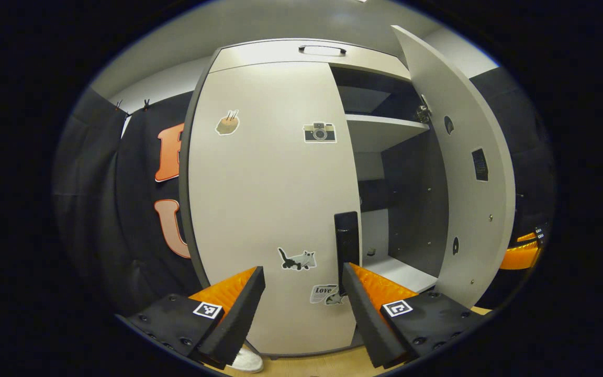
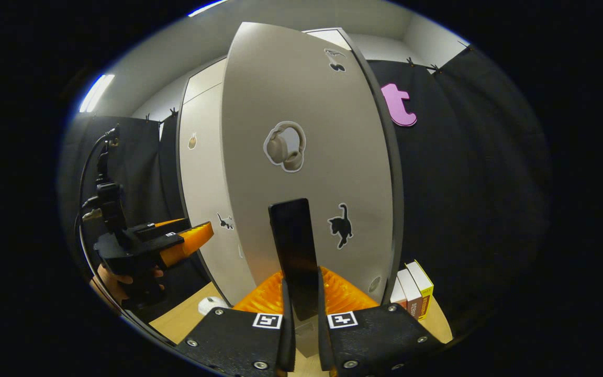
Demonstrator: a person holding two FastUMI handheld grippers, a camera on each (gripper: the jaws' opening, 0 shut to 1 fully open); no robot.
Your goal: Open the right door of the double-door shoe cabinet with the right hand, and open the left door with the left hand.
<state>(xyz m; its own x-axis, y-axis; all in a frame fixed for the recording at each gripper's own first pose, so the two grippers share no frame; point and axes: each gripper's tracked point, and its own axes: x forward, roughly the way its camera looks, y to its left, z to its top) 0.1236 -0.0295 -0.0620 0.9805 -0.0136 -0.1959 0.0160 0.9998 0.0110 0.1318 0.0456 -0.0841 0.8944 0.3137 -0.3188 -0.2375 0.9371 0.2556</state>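
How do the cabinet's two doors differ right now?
The right door is swung open, showing shelves inside; the left door sits closed. The right gripper is clamped on the right door's black handle; the left gripper is open, just short of the left door's handle. The right door wears headphone and black cat stickers, the left a camera and a grey cat. Both are pale grey with vertical black handles.

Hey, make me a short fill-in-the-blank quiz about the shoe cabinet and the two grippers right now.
1. The right gripper is shut on the right door's black ____.
2. The left door is ____.
3. The left gripper has its fingers ____.
4. The right door stands ____.

Missing words: handle; closed; open; open
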